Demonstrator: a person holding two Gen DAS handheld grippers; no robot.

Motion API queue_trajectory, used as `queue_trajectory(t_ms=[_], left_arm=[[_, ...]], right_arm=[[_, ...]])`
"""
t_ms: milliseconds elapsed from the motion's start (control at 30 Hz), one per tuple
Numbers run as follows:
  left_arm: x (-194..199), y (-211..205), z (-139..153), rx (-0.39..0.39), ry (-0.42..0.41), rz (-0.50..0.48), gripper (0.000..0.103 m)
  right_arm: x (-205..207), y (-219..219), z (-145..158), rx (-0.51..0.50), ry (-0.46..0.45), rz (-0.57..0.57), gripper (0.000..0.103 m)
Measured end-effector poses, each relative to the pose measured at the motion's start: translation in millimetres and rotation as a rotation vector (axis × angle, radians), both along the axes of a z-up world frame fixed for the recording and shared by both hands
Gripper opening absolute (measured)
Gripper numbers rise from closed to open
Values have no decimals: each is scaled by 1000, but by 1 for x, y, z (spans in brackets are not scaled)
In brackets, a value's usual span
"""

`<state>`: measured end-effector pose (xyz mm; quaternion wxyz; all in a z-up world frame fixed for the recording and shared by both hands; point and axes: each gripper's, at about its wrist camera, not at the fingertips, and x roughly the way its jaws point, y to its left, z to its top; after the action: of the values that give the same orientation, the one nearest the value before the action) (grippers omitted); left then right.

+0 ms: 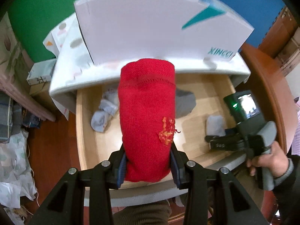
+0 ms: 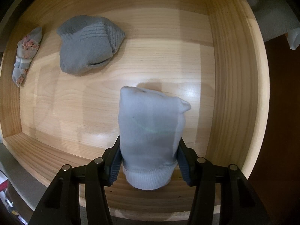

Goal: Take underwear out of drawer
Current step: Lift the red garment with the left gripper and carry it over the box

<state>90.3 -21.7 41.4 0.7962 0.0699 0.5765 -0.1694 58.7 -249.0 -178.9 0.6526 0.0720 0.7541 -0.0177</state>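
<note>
Red knit fills your left view: a rolled red bundle (image 1: 148, 116), coarse-stitched with a ragged patch of orange and yellow thread on one side, is clenched between the blue ribbed pads (image 1: 121, 166) of your left gripper (image 1: 148, 166). It hangs above the open drawer (image 1: 79, 123), clear of the floor.

The drawer is pale wood with straight grain and a smooth, faintly glossy floor. Your right gripper (image 2: 149, 162) points down into it and grasps a soft pale bundle (image 2: 150, 131), rounded at the far end with a ribbed cuff near the pads; whether it touches the drawer floor cannot be told.

Still lying on the drawer floor: a grey bundle (image 2: 88, 45), lumpy and ribbed along one folded edge, toward the back, and a thin patterned bundle (image 2: 26, 56) with pink speckles against the left wall.

Above the drawer's back edge, on the white cabinet top (image 1: 61, 78), sits a white box (image 1: 150, 28) with a teal mark and blurred teal lettering. In the left view your right hand (image 1: 270, 159) grips its tool's grey handle over the drawer's right front corner.
</note>
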Motion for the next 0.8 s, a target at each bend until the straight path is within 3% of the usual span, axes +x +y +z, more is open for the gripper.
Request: queue_trajectory(t_ms=[133, 367, 567, 733, 800], left_arm=[[-1, 4, 29, -33, -46, 1, 39], [4, 15, 104, -79, -177, 4, 39], [25, 17, 155, -70, -289, 25, 39], [53, 10, 177, -24, -365, 35, 39], [68, 7, 179, -22, -360, 51, 39]], right_arm=[[4, 14, 4, -13, -1, 11, 49], [13, 26, 16, -20, -2, 17, 49], [15, 31, 18, -21, -2, 20, 49], [16, 33, 19, -21, -3, 21, 49], [17, 36, 20, -22, -3, 22, 49]])
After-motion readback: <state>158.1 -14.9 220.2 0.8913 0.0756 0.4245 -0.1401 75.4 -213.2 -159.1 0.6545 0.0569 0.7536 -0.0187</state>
